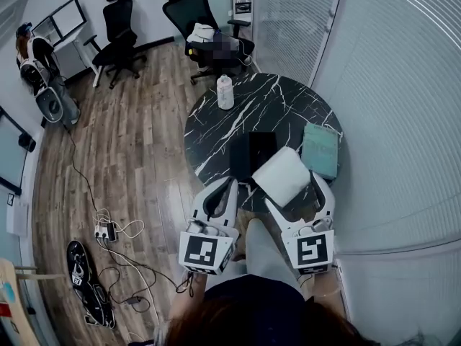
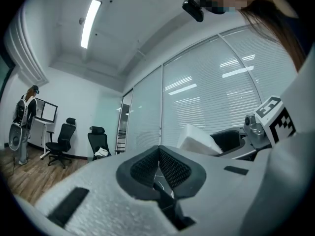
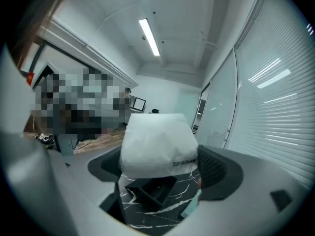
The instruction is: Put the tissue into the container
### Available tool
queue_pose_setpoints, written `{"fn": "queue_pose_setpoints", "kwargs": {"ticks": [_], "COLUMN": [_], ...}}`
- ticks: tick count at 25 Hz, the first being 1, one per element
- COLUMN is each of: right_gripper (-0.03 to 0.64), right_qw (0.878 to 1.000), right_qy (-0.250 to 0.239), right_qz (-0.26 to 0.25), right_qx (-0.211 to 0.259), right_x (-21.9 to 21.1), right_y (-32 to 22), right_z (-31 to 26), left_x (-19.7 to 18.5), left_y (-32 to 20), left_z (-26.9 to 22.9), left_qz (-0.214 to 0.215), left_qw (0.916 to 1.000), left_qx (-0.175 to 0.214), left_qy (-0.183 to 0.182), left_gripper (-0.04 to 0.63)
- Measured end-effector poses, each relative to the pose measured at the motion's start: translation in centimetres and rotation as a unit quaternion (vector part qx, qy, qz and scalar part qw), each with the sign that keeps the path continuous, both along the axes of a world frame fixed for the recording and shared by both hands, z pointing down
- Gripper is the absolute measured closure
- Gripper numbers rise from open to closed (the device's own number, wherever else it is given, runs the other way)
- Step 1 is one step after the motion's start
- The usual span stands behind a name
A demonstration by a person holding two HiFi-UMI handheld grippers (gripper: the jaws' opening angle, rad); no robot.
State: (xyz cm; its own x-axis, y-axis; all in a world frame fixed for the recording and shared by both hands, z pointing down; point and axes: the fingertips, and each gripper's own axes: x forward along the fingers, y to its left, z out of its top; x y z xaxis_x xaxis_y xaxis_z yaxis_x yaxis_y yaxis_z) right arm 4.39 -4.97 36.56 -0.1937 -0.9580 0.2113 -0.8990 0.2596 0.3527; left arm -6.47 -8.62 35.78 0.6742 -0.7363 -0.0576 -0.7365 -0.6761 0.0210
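A white pack of tissue (image 1: 282, 175) is clamped between the jaws of my right gripper (image 1: 292, 193), held in the air above the near edge of the round black marble table (image 1: 288, 107). In the right gripper view the tissue pack (image 3: 157, 144) fills the space between the pads, with the black open container (image 3: 151, 191) seen on the table beneath it. From the head view that black container (image 1: 252, 154) lies just left of the pack. My left gripper (image 1: 220, 193) hovers left of the container, its pads closed together with nothing between them (image 2: 158, 168).
A green box (image 1: 320, 150) lies on the table's right side and a white bottle (image 1: 225, 92) stands at its far edge. Black office chairs (image 1: 119, 34) stand beyond. Cables and a power strip (image 1: 106, 231) lie on the wooden floor at left. A glass wall runs along the right.
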Motion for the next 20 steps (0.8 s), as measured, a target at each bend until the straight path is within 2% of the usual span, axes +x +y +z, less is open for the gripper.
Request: {"fn": "queue_pose_setpoints", "kwargs": {"ticks": [10, 20], "right_gripper": [0.181, 0.181], "right_qw": [1.0, 0.997], "right_qy": [0.0, 0.019], "right_qz": [-0.021, -0.052], "right_qx": [-0.018, -0.047], "right_x": [2.1, 3.6], "right_y": [-4.6, -9.0], "right_z": [1.3, 3.1], "left_x": [2.5, 4.6], "left_y": [-4.7, -9.3], "left_z": [0.2, 0.6], "left_qz": [-0.01, -0.017], "left_qw": [0.9999, 0.9996], "left_qx": [-0.004, -0.011], "left_qy": [-0.01, -0.018], "left_gripper": [0.568, 0.568]}}
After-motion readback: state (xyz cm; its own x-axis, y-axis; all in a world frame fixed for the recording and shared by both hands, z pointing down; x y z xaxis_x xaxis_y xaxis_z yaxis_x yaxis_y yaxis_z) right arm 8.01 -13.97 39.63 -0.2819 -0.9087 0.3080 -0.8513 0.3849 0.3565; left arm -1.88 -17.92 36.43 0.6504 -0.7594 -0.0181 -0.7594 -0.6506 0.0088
